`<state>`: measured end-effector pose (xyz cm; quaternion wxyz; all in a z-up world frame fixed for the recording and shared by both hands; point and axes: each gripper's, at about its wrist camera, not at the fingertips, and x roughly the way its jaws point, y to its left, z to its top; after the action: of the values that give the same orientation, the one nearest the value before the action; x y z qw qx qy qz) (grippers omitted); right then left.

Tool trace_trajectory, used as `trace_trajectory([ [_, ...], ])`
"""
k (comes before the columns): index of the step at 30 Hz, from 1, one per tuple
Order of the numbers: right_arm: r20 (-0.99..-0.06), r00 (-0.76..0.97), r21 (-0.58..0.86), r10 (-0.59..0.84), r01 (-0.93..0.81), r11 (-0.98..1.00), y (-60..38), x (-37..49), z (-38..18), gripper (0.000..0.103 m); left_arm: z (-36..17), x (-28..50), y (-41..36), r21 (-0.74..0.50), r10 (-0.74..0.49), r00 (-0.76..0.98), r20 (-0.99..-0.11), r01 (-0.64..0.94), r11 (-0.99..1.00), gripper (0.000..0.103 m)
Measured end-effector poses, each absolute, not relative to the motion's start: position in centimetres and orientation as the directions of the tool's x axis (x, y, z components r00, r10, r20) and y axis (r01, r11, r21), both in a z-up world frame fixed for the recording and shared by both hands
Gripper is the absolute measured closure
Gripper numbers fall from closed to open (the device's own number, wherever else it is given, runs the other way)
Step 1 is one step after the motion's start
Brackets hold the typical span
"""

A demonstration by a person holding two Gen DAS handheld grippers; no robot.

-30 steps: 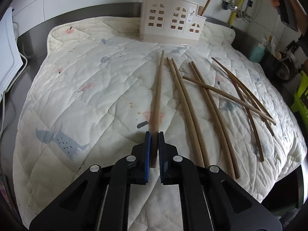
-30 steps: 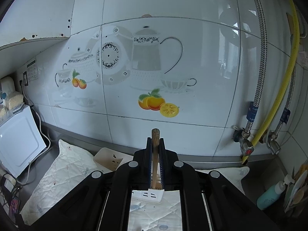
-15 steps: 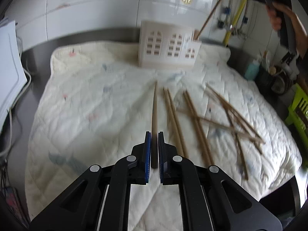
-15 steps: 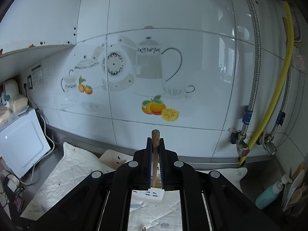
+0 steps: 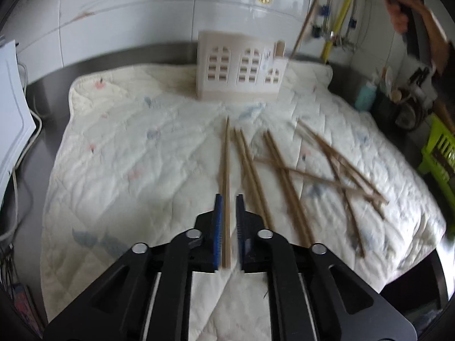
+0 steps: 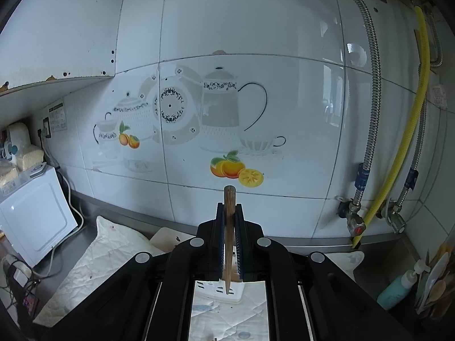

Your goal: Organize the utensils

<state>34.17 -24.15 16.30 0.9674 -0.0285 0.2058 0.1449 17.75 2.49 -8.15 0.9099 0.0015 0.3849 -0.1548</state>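
Chopsticks (image 5: 287,176) lie scattered on a quilted pad (image 5: 136,156) that covers the bench (image 5: 51,96). In the left wrist view the left gripper (image 5: 227,201) sits at 6 o'clock with one chopstick (image 5: 226,170) between its fingers, running straight toward 12 o'clock. The jaws stand slightly apart: the stick lies against the blue pad of the left finger, and a narrow gap shows on the other side, so the hold looks loose, though the picture is blurred. The far tip of this chopstick points at a cream utensil holder (image 5: 239,68) with arched window cut-outs, which stands upright on the pad at 12 o'clock. The loose chopsticks spread from 1 to 3 o'clock of the gripper, two pairs roughly parallel to the held one, and several more crossing each other farther right. A stick stands in the right end compartment of the holder.

In the right wrist view the right gripper (image 6: 229,207) is clamped tight on another chopstick (image 6: 229,227), held upright with its blunt end poking above the fingertips at 12 o'clock. Its thin end points down over the corner of the holder, seen just below the jaws at 6 o'clock. A tiled wall (image 6: 256,56) with teapot and orange prints fills the background. A yellow hose (image 6: 409,130) runs down at 3 o'clock.
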Motion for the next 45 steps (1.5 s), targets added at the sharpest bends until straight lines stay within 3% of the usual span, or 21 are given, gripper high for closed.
trace_trajectory([
  [15, -0.416, 0.870, -0.005, 0.263, -0.292, 0.956, -24.1, 34.3, 15.8, 0.096, -11.9, 19.8, 1.8, -0.115, -0.267, 0.578, -0.771, 0.285, 0.952, 0.091],
  [21, -0.415, 0.870, 0.008, 0.267, -0.290, 0.957, -24.3, 34.3, 15.7, 0.096, -11.5, 20.5, 1.6, -0.126, -0.261, 0.590, -0.764, 0.261, 0.957, 0.097],
  [31, -0.400, 0.875, 0.028, 0.274, -0.287, 0.958, -25.0, 33.8, 16.0, 0.096, -6.1, 19.9, 1.4, -0.167, -0.308, 0.713, -0.630, 0.263, 0.950, 0.097],
  [37, -0.393, 0.877, 0.018, 0.277, -0.293, 0.956, -24.9, 33.4, 16.2, 0.096, -3.8, 20.5, 1.4, -0.211, -0.353, 0.700, -0.621, 0.284, 0.935, 0.097],
  [45, -0.387, 0.880, 0.016, 0.277, -0.294, 0.956, -24.8, 33.4, 16.6, 0.096, 0.6, 22.1, 1.0, -0.157, -0.347, 0.719, -0.602, 0.320, 0.934, 0.097],
])
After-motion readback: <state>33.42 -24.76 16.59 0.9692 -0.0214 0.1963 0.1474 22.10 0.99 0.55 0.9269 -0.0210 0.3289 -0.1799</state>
